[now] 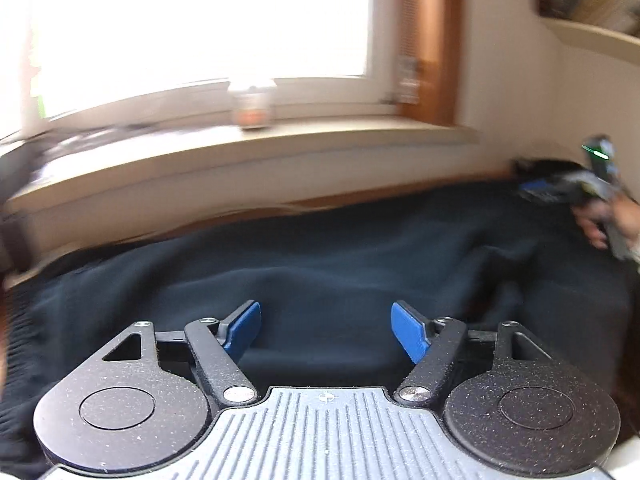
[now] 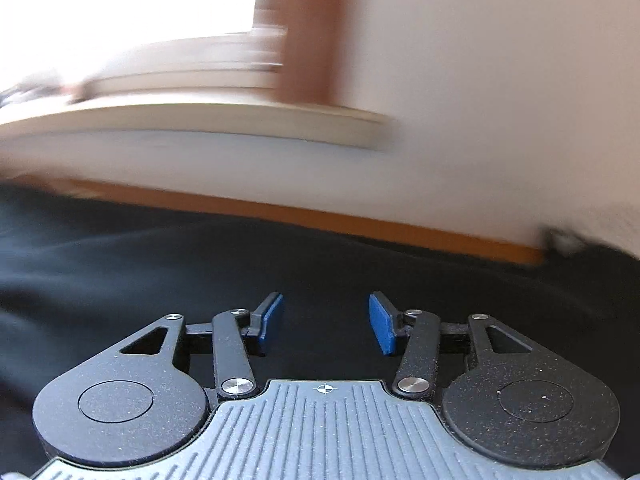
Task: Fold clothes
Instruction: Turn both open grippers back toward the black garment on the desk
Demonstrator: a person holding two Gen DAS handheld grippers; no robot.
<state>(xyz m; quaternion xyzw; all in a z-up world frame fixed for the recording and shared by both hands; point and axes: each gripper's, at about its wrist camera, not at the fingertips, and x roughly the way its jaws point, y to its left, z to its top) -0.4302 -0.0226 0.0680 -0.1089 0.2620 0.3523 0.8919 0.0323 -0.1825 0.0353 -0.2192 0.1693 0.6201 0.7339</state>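
Under a bright window [image 1: 200,20] and its sill [image 1: 240,148], a dark garment [image 1: 320,248] lies spread on the surface, ahead of and below both tongs. The left tongs [image 1: 326,330] and right tongs [image 2: 326,322] are spread and hold nothing. No finished fold shows, so this fits either an early spreading or a pause between folds.

Blur, glare and cut edges

The window [image 1: 200,20] is blown out white, nothing legible beyond it. The jar [image 1: 252,106] on the sill [image 1: 240,148] is smeared, its label unreadable. The right gripper [image 1: 560,190] and hand [image 1: 608,220] are blurred at the frame's edge. The dark garment [image 1: 340,260] runs off both views.
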